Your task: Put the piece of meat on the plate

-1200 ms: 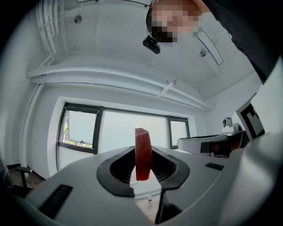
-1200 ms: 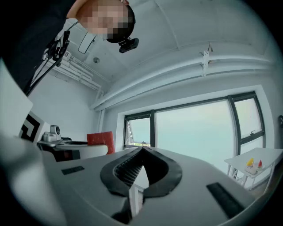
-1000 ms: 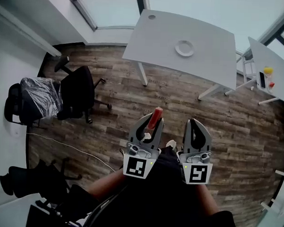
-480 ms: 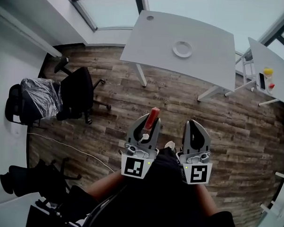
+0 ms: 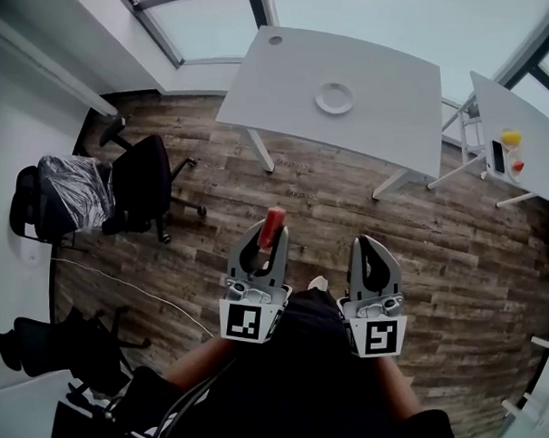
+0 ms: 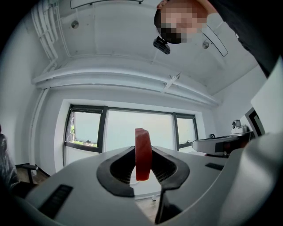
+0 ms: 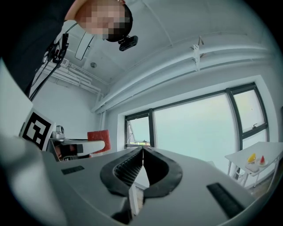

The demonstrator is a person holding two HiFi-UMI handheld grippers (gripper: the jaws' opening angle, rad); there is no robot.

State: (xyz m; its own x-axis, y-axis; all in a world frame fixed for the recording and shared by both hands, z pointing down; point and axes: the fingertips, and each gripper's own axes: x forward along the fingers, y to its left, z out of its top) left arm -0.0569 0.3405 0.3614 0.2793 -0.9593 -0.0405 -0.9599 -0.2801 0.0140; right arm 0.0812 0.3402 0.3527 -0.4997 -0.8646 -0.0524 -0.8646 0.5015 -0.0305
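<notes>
Wooden floor (image 5: 347, 226) underfoot; white table (image 5: 389, 91) ahead (plate (image 5: 334, 98) on top).

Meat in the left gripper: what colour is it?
The meat is red; left gripper view shows it best.

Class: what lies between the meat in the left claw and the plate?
In the head view, only wood floor and white tabletop separate the meat from the plate.

No words, numbers, brands or signs can be read anywhere here.
</notes>
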